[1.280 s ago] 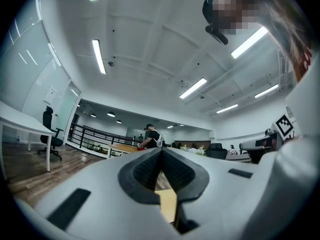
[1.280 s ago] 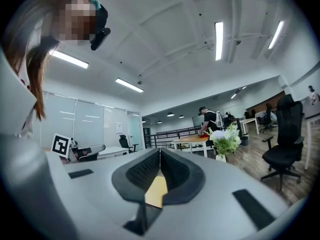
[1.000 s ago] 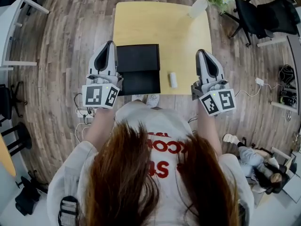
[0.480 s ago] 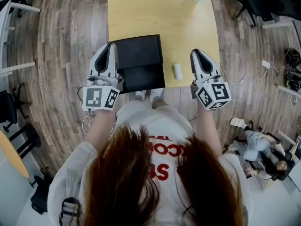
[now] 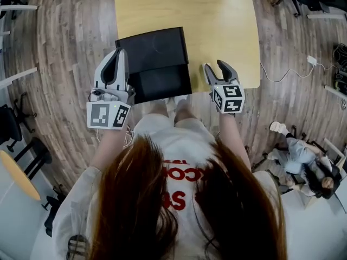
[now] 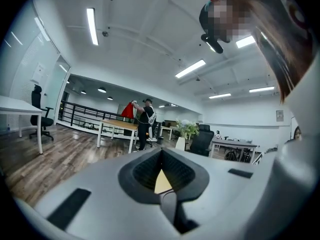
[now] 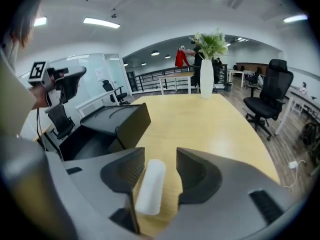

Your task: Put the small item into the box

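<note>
Small item (image 7: 150,186) between opening jaws of right hand-held gripper (image 7: 160,165) low over table (image 7: 210,119), left hand-held gripper (image 6: 161,158) closed

Head cam: above the person's hair, aimed steeply down. The left gripper (image 5: 120,53), right gripper (image 5: 216,65), black box (image 5: 154,58) and yellow table (image 5: 217,26) sit well below it.
Left gripper cam: tilted up past its closed jaws, facing ceiling lights (image 6: 92,26) and the far office.
Right gripper cam: low over the table, looking along it to a vase (image 7: 206,79). Its opening jaws fill the foreground, a white cylinder (image 7: 150,186) between them.
Shared: head and right cams see table, box, left gripper. Both gripper cams see the vase.
</note>
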The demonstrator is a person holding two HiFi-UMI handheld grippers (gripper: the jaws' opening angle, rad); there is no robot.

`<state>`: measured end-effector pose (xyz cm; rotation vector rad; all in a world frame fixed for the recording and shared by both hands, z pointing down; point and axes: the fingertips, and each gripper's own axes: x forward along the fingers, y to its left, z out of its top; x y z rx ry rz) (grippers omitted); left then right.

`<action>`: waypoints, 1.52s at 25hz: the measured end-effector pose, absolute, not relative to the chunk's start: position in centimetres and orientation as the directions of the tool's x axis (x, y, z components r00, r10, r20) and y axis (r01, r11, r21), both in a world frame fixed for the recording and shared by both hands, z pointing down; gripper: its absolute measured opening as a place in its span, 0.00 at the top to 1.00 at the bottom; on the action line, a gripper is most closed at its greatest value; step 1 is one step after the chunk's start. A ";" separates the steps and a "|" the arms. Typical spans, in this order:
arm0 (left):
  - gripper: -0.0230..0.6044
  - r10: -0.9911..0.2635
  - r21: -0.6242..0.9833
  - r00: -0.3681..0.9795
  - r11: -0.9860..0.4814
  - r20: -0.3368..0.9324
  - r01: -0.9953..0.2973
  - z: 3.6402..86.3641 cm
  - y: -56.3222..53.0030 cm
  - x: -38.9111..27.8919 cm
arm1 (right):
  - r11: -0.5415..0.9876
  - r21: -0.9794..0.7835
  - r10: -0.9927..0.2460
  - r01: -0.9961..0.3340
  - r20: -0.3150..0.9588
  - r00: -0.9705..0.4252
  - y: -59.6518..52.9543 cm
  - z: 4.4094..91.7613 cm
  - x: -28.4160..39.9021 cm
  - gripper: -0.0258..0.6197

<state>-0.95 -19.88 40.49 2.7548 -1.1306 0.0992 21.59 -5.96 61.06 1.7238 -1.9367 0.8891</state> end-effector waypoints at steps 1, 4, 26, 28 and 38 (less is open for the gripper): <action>0.95 -0.688 0.122 0.714 -0.704 0.128 -0.700 40.6 -19.9 -1.0 | 0.038 -0.185 -0.711 -0.982 0.686 -0.156 -5.7 61.9 21.4 0.64; 0.95 -0.683 0.118 0.716 -0.706 0.147 -0.698 41.1 -19.8 -1.1 | 0.036 -0.162 -0.667 -0.986 0.731 -0.144 -5.0 63.9 20.6 0.59; 0.95 -0.717 0.074 0.690 -0.686 0.099 -0.724 39.1 -20.4 -3.0 | -0.012 -0.145 -0.765 -0.989 0.638 -0.084 -7.3 59.3 20.5 0.74; 0.95 -0.725 0.062 0.684 -0.681 0.076 -0.729 38.4 -20.7 -2.8 | -0.028 -0.146 -0.824 -0.989 0.563 -0.059 -8.2 56.4 21.7 0.74; 0.95 -0.747 -0.004 0.662 -0.663 -0.061 -0.749 33.6 -21.7 -2.0 | -0.028 -0.113 -0.987 -0.993 0.159 0.010 -11.3 39.8 24.5 0.75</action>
